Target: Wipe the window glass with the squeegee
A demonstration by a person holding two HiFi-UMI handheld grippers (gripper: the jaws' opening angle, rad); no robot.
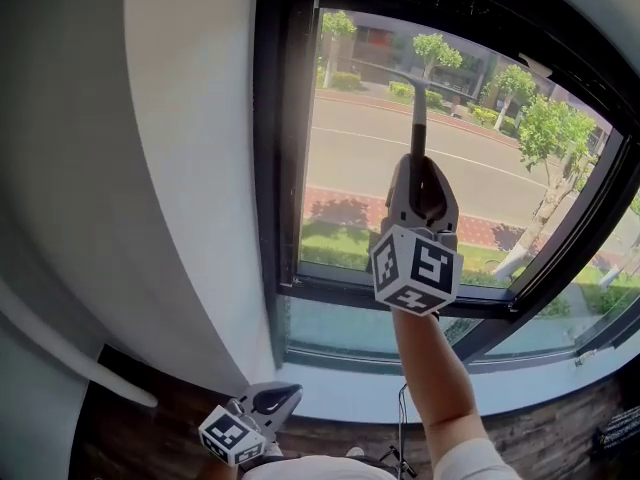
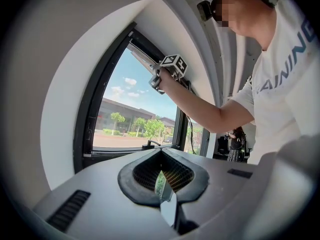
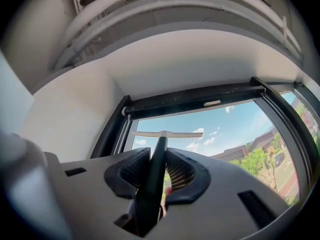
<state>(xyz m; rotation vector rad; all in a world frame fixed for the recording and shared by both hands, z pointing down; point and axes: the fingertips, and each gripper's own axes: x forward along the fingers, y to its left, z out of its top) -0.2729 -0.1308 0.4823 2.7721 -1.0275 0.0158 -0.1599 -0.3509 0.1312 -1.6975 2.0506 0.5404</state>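
Black plastic is what the right claw (image 3: 157, 156) is pinching: the handle (image 3: 154, 176) of the squeegee (image 3: 161, 149), caught between both pads and running up and away from them. Its pale blade (image 3: 167, 134) lies crosswise high on the glass (image 3: 225, 129), just under the dark top frame (image 3: 195, 98). Whether the edge is actually pressed to the pane cannot be told from here.

The left claw (image 2: 161, 176) hangs low, well apart from the window. Its pads are pressed together with nothing between them.

The squeegee looks light, with a thin, stiff handle and a long blade whose wiping edge is probably soft. The hold sits low on the handle, which gives reach. It also gives the blade leverage, so a smooth, round handle could twist between the pads if the blade drags unevenly. A firm, square pinch should keep the blade flat. The glass is hard and slick, and steady, moderate pressure ought to be enough.

Count:
- one squeegee, with one handle and one blade
- two claws, one loaded and one idle
- one large pane in the head view, with a narrower strip (image 1: 350, 326) below the crossbar
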